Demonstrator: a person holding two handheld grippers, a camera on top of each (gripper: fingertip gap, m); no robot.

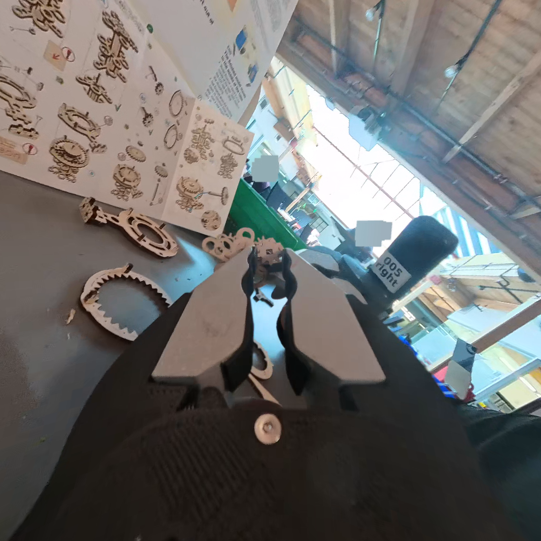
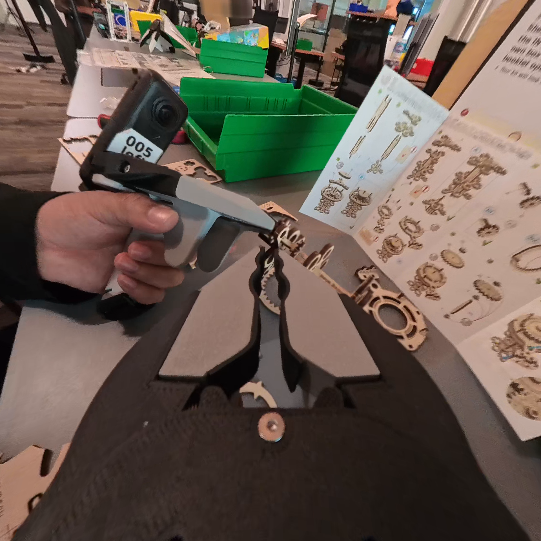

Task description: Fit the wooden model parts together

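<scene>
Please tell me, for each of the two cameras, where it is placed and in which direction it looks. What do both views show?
Left wrist view: on the left hand-held gripper, looking along its fingers, tilted upward; fingers clamp a small gear assembly.
Right wrist view: on the right hand-held gripper, facing across the table; its fingers and the person's left hand show.
Shared: the gear assembly, the instruction sheet, the ring-shaped frame, the green bin.

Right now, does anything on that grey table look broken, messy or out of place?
Only small things. Pale wood chips and splinters lie loose on the grey table beside the toothed wooden ring, whose near end looks chipped and rough. The other wooden parts lie scattered but look whole. Nothing is spilled.
</scene>
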